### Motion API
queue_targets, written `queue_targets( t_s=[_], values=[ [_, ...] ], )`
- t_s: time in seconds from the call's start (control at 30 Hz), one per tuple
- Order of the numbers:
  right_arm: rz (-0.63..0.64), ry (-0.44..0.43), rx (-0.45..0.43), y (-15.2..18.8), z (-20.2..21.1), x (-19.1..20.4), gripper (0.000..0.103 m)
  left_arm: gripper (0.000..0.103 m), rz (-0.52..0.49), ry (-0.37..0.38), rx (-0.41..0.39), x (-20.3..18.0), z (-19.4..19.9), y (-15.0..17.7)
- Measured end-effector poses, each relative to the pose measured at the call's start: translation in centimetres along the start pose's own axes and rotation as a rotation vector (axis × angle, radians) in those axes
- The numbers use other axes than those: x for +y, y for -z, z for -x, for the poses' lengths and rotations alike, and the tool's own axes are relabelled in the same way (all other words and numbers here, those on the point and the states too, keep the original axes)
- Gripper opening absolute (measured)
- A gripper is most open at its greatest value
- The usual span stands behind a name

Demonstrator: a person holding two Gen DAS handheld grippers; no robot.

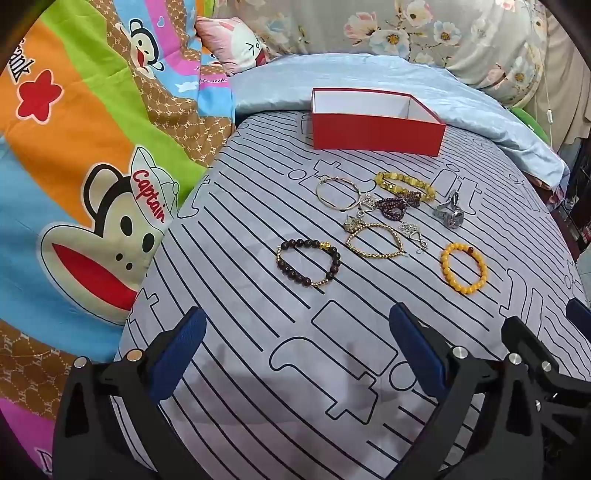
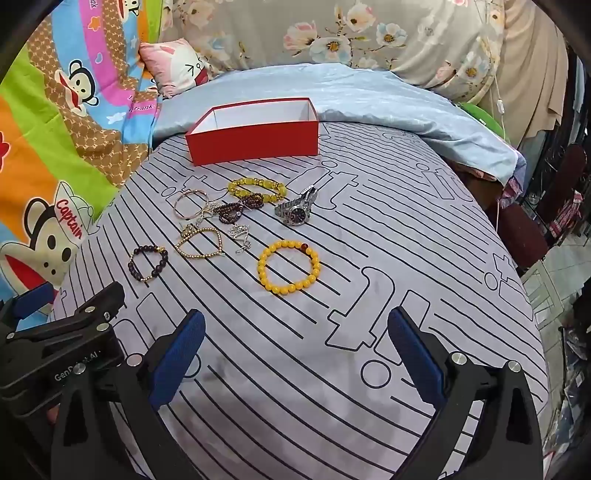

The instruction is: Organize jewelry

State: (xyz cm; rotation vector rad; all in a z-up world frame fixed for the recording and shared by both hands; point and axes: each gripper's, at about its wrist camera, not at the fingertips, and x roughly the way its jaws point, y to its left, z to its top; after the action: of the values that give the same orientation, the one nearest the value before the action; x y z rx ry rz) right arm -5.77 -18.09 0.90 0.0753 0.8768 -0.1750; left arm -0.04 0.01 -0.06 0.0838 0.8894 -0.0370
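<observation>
Several pieces of jewelry lie on a grey striped bedsheet (image 1: 258, 206). An empty red box (image 1: 376, 127) (image 2: 255, 138) stands behind them. Nearest are a dark bead bracelet (image 1: 309, 264) (image 2: 147, 264) and an orange bead bracelet (image 1: 464, 267) (image 2: 289, 266). Behind lie a gold bead chain (image 1: 373, 240) (image 2: 199, 242), a thin gold bangle (image 1: 338, 193) (image 2: 190, 205), a yellow stone bracelet (image 1: 404, 184) (image 2: 257, 188) and a silver watch (image 1: 448, 210) (image 2: 295, 210). My left gripper (image 1: 295, 332) and right gripper (image 2: 295, 332) are open and empty, short of the jewelry.
A colourful cartoon monkey blanket (image 1: 92, 184) lies left. A light blue quilt (image 2: 351, 99) and floral bedding (image 2: 332, 33) lie behind the box. The bed's right edge (image 2: 532, 295) drops to a cluttered floor. The left gripper's body (image 2: 55, 350) shows in the right wrist view.
</observation>
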Motion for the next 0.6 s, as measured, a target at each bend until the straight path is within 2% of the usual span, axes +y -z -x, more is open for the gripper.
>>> queue_targets(
  t_s=[0.23, 0.6],
  values=[
    [0.015, 0.012, -0.004, 0.1, 0.5, 0.0, 0.098, 0.097, -0.002, -0.006, -0.022, 0.2, 1.2, 0.3],
    [0.004, 0.009, -0.012, 0.2, 1.0, 0.0, 0.098, 0.097, -0.011, -0.004, -0.002, 0.2, 1.2, 0.1]
  ],
)
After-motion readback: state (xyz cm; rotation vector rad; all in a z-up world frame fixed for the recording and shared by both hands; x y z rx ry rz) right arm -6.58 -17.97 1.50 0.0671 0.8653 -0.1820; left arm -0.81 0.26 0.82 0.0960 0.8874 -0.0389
